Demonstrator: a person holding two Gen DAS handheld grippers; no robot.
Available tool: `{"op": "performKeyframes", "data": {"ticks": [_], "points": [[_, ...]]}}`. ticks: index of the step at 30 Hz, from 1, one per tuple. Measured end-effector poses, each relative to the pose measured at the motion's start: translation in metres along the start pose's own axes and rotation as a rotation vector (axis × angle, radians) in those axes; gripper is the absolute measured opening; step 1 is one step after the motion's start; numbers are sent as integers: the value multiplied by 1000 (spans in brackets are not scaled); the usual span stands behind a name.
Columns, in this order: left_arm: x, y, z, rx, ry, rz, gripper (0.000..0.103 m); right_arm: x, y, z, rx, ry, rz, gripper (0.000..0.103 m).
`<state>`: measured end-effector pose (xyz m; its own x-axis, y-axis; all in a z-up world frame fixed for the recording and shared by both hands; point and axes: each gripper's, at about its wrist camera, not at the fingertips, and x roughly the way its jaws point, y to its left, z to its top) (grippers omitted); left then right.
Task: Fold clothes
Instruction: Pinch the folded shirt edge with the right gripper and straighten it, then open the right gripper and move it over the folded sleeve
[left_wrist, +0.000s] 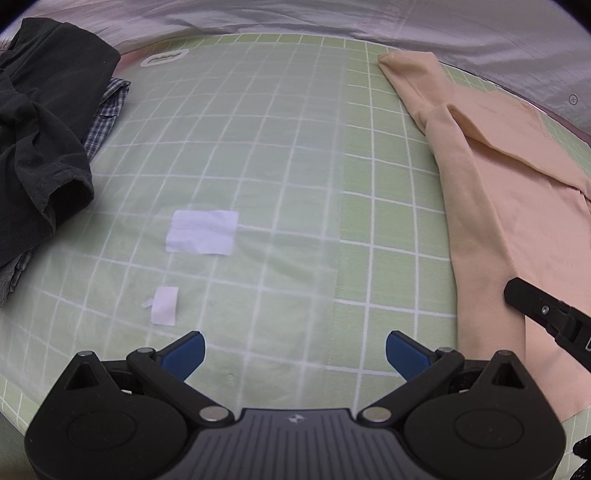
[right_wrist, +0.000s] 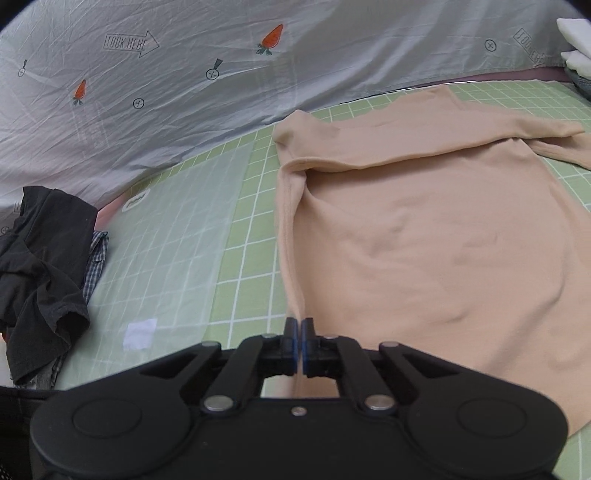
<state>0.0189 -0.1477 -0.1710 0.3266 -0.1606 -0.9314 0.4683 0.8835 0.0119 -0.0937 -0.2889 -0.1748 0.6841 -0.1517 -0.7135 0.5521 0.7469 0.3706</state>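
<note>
The peach shirt (right_wrist: 424, 229), thin, soft and likely to sag and wrinkle, lies spread on the green gridded surface (right_wrist: 251, 229), its left edge pinched in the right hand-held gripper (right_wrist: 299, 332), while the left hand-held gripper (left_wrist: 295, 354) gapes empty, best taking that same edge farther up.

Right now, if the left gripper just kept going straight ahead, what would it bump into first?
Probably nothing solid: the left gripper is open over the bare green checked mat. The white paper scrap lies slightly left of its line. Depth is hard to judge.
</note>
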Motion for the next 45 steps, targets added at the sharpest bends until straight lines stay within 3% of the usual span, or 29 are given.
{"op": "performKeyframes", "data": {"ticks": [13, 25, 32, 35, 37, 38, 40, 45], "points": [[-5, -85, -24, 25, 22, 15, 103, -14, -69, 22, 0, 65, 59, 2], [0, -121, -42, 12, 46, 68, 103, 10, -88, 20, -73, 185, 38, 3], [11, -127, -50, -36, 81, 85, 103, 9, -96, 23, -121, 223, 76, 5], [13, -124, -48, -71, 97, 80, 103, 3, -96, 26, -203, 214, 34, 19], [14, -120, -46, -107, 121, 73, 103, -3, -99, 30, -264, 190, -24, 37], [14, -118, -44, -125, 132, 70, 103, -6, -103, 33, -276, 177, -35, 40], [14, -114, -40, -155, 147, 69, 103, -8, -115, 42, -277, 162, -61, 56], [2, -102, -20, -206, 105, 61, 103, -8, -145, 64, -257, 124, -153, 83]]}}
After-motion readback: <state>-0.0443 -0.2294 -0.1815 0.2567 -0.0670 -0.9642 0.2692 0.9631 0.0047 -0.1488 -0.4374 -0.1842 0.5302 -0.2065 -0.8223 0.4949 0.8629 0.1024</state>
